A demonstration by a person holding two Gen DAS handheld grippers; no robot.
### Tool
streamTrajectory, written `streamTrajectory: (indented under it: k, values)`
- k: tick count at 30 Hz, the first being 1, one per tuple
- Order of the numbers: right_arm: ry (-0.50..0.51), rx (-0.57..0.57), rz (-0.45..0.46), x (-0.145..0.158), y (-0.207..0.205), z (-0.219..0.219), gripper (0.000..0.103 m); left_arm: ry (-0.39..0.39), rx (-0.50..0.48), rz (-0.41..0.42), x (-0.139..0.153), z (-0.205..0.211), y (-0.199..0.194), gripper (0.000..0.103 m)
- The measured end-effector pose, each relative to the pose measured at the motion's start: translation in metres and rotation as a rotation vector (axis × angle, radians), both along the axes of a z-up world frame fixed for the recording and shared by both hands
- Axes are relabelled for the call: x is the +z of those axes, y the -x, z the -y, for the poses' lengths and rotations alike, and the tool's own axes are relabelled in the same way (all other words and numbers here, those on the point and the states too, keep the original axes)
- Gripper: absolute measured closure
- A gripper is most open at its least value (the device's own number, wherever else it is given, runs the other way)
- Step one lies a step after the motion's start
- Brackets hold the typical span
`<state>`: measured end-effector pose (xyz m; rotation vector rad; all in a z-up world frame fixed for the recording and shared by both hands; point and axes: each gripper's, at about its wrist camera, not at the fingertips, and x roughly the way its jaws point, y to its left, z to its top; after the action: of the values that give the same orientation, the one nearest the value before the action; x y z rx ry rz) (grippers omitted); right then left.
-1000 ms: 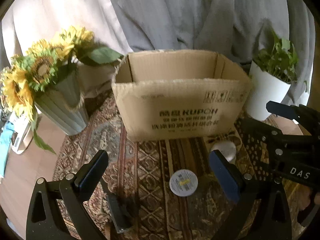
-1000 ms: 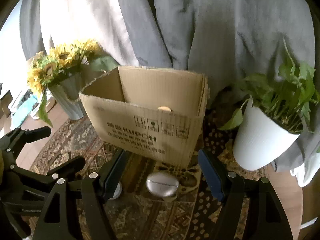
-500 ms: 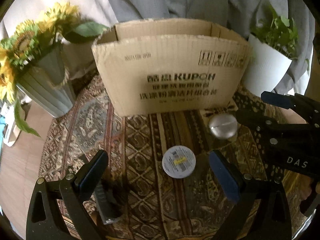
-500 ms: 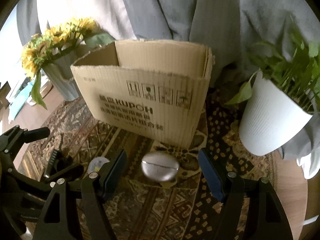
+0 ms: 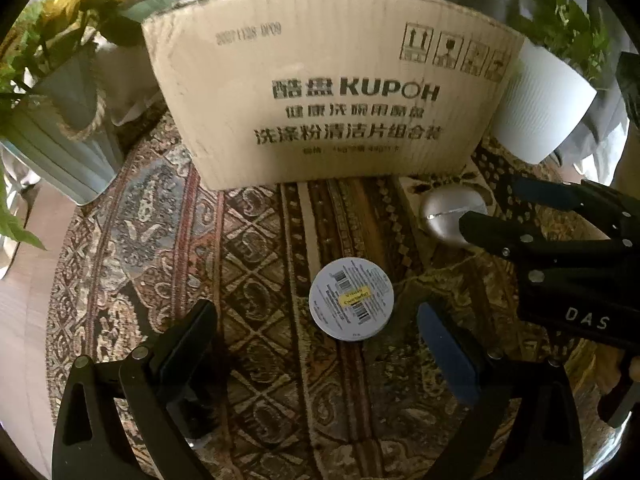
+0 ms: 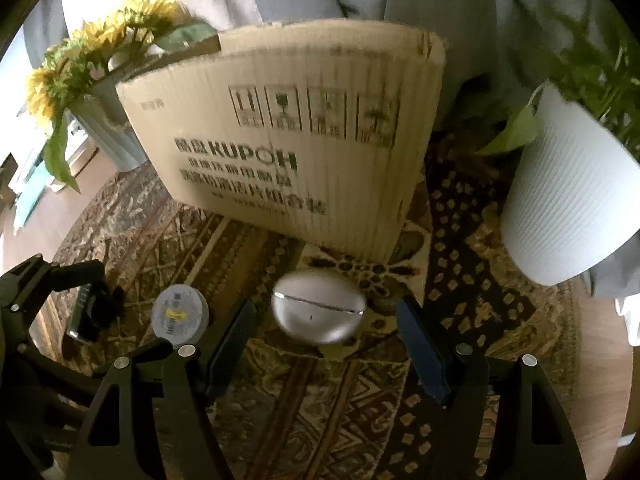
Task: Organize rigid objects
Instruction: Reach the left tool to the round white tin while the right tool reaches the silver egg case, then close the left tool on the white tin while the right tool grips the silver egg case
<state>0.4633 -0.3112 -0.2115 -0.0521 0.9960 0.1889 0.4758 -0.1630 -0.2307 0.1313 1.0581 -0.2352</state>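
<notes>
Since the earlier frame, both tongs have been brought lower and nearer the cardboard box [image 5: 332, 92], whose printed wall now hides its inside. The silver oval case [image 6: 318, 306] is seen on the patterned rug just ahead of the right tongs [image 6: 324, 354], between their spread fingers, untouched. The round labelled tin [image 5: 351, 298] lies ahead of the left tongs [image 5: 316, 350], nearer the right-hand finger, these tongs also being held spread. A white plant pot [image 6: 568, 204] is stood right of the box, a sunflower vase [image 5: 60, 136] left.
</notes>
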Motion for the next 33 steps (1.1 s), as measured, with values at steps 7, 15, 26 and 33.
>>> streamTrajectory:
  k: [7,15,26,33]
  values:
    - [-0.021,0.0,-0.054,-0.019,-0.008,0.003,0.028,0.008,-0.008,-0.017,-0.011,0.005,-0.007,0.001]
    - [-0.045,0.009,-0.089,-0.034,-0.018,0.003,0.028,0.018,-0.004,-0.042,-0.023,0.008,-0.016,0.005]
    - [-0.026,0.043,-0.09,-0.048,-0.03,-0.012,0.028,0.047,-0.018,-0.056,-0.033,0.01,-0.022,0.03]
    - [-0.007,0.045,-0.069,-0.052,-0.029,-0.02,0.032,0.07,-0.027,-0.041,-0.029,0.006,-0.02,0.052]
